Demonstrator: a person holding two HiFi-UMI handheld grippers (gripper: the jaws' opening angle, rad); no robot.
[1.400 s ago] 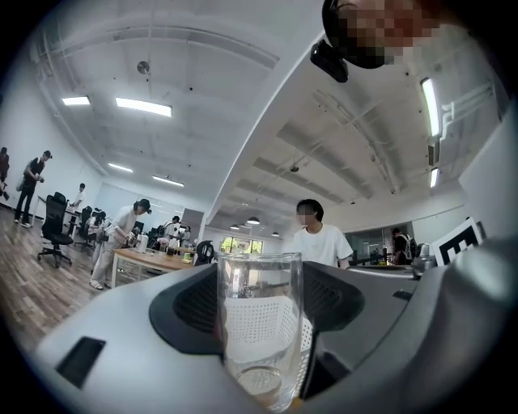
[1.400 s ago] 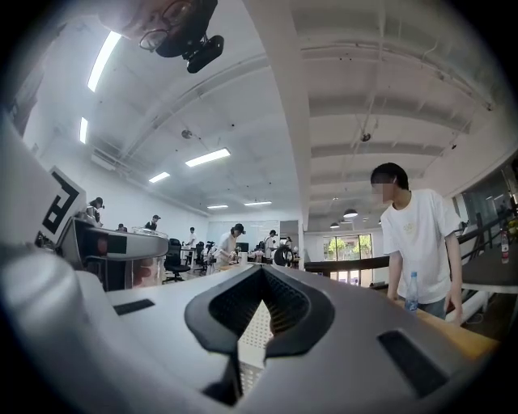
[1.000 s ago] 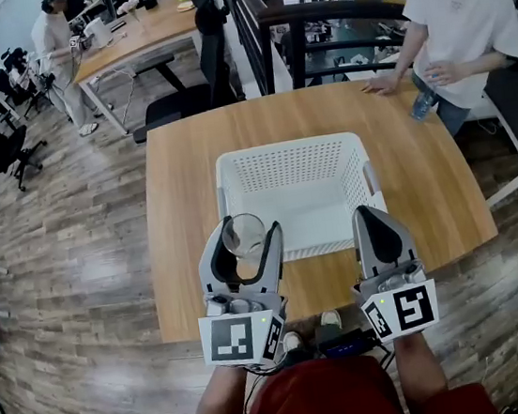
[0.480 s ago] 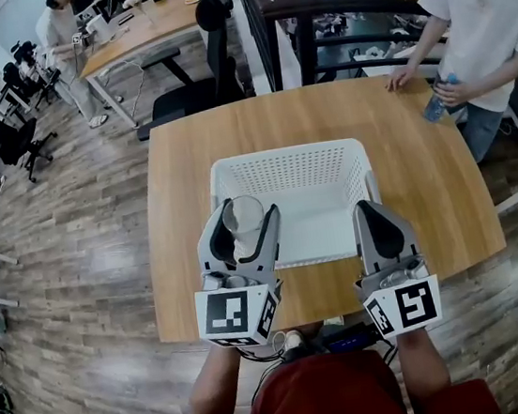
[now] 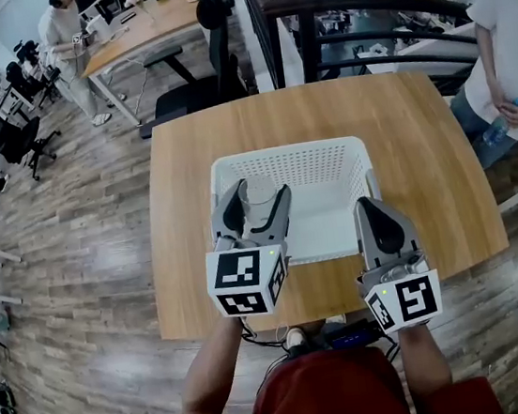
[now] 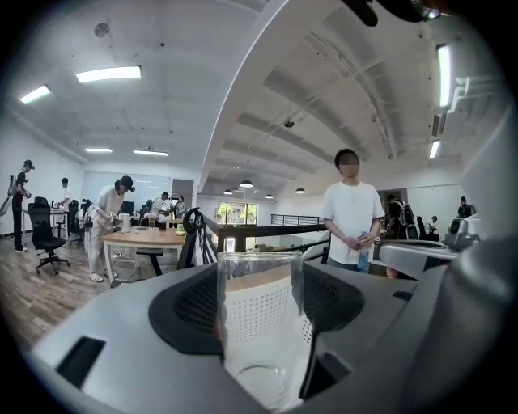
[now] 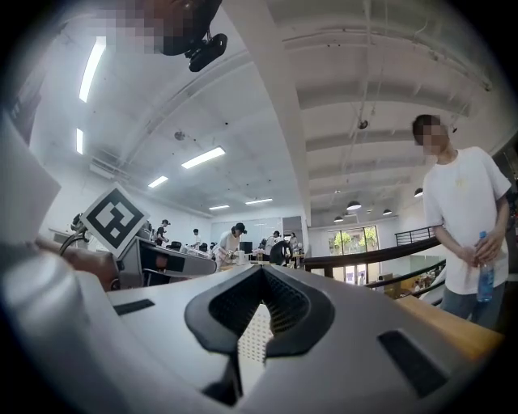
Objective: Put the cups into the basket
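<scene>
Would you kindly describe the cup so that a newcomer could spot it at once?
On the wooden table stands a white perforated basket. At its left side, the left hand-held gripper grips an upright cup. It is the only clear glass thing there; the right hand-held gripper is shut and empty.

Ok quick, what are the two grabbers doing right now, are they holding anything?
Left gripper: closed on a clear glass cup.
Right gripper: closed, holding nothing.
</scene>
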